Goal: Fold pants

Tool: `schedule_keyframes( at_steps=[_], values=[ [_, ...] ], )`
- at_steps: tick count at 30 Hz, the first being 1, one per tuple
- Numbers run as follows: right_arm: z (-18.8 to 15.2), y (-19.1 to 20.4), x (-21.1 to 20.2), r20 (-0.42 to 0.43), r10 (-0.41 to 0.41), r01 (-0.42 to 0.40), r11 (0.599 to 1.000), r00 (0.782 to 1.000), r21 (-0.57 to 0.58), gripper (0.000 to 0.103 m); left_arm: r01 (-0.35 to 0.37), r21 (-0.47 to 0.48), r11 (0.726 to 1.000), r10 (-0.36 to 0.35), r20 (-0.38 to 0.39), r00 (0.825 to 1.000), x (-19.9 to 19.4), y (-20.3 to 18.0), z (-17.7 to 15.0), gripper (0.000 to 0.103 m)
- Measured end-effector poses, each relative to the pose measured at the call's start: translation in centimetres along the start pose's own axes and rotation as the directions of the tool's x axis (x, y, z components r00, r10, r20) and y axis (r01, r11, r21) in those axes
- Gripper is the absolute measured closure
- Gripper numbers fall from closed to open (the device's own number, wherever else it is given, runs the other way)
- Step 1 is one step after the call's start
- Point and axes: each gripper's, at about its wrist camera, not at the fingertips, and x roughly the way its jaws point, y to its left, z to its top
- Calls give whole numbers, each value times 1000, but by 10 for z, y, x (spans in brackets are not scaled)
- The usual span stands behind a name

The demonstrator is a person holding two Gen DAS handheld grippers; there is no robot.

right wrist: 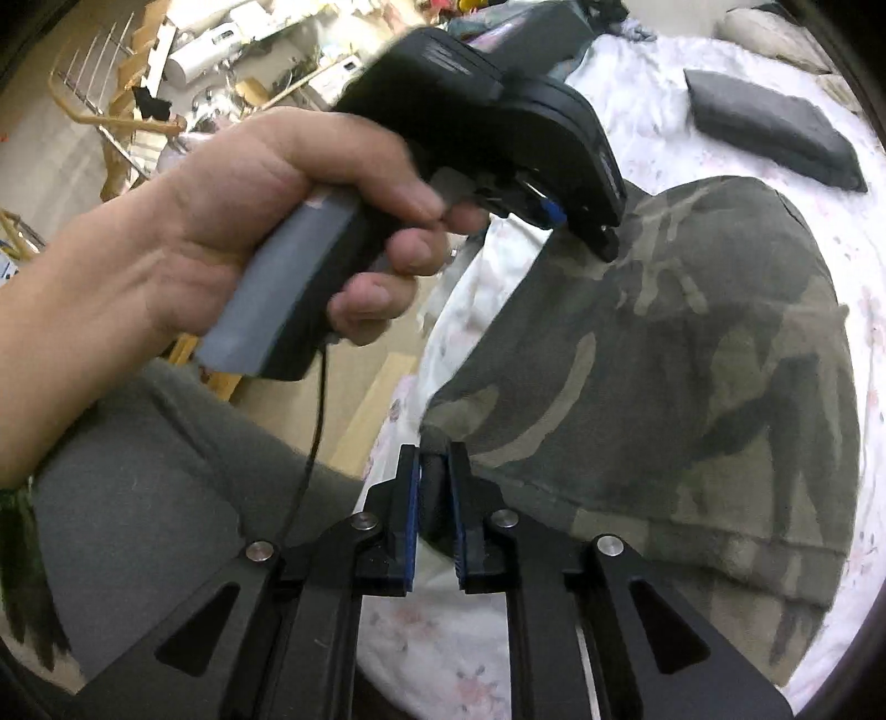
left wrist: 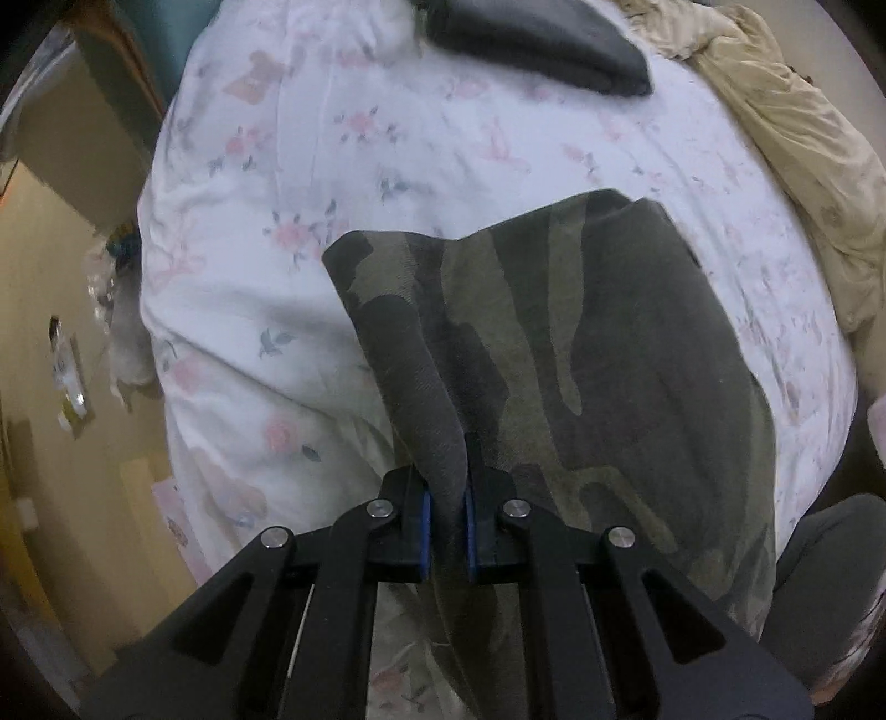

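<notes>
Lying across a bed covered with a white flowered sheet, the camouflage pants are doubled over into a broad dark-green slab; the left hand-held gripper has its blue-padded jaws pinched narrow on a raised fold of the pants, which climbs from the jaws up to a corner of the cloth; the right hand-held gripper likewise has its jaws drawn in on a dark edge of the pants at the near side of the bed, with cloth between the blue pads; seen from the right wrist, the person's left hand wraps the grey handle of the left hand-held gripper, whose black body tips down onto the pants' far-left corner; a thin black cable hangs from that handle; a folded dark grey garment lies farther up the bed, well apart from the pants; a crumpled beige blanket lies along the bed's right side; beyond the bed's left side a cluttered floor with a wooden rack shows, blurred.
</notes>
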Motion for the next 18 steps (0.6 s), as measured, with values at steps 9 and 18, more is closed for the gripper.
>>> schedule_keyframes(
  at_steps=[9,18],
  values=[
    [-11,-87,-99,124,-108,89,985,986,147,90,-50,56,997,49,23,999,-6,-12,-5,96],
    [-15,-111,-37,-23,-132,134,984,991,117,100,-189,98,977,190,-1,982,7,-14,-12,95]
  ],
)
